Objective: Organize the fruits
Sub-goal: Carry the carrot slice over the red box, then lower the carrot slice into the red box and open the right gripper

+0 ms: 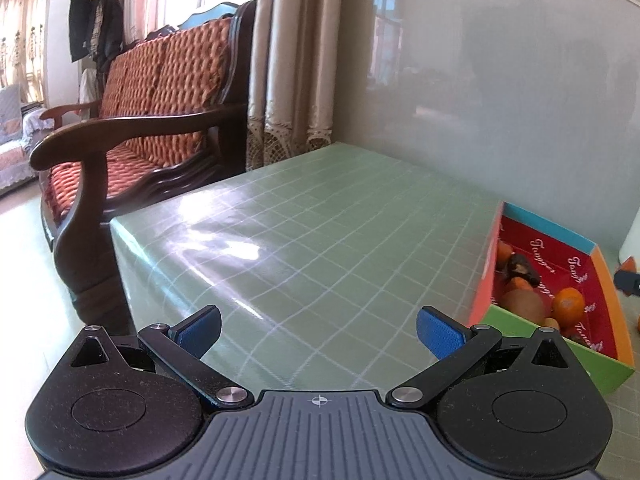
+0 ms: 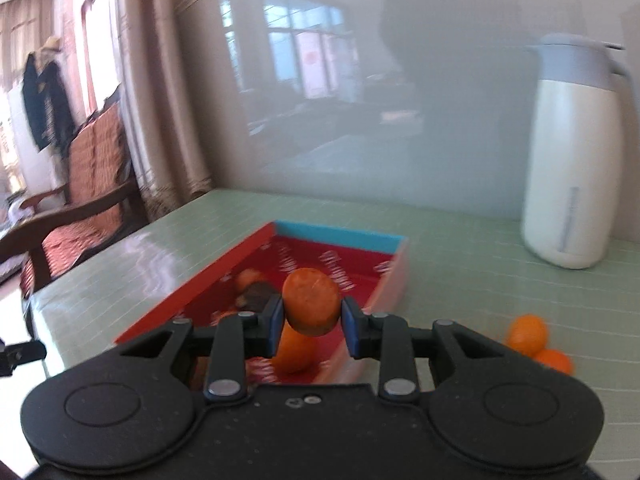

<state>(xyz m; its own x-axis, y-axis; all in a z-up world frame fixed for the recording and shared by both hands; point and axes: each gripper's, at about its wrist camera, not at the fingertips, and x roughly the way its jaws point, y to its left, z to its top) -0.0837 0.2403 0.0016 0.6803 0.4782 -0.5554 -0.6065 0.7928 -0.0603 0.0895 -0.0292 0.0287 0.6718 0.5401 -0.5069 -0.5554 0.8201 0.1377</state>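
Left tool [image 1: 318, 330]: level and low over the tabletop [image 1: 320, 216], its two blue-padded fingers [image 1: 438, 334] spread wide apart, nothing between them. Right tool [image 2: 308, 320]: held level above the open box [image 2: 192, 292], fingers drawn in and clamped on either side of a carrot [image 2: 310, 300], which stands roughly upright between the pads, cut end facing the camera, lower part hanging below the fingers.

Open tablecloth [image 1: 320, 232] left of box [image 2: 224, 276], jug [image 2: 568, 160] far right
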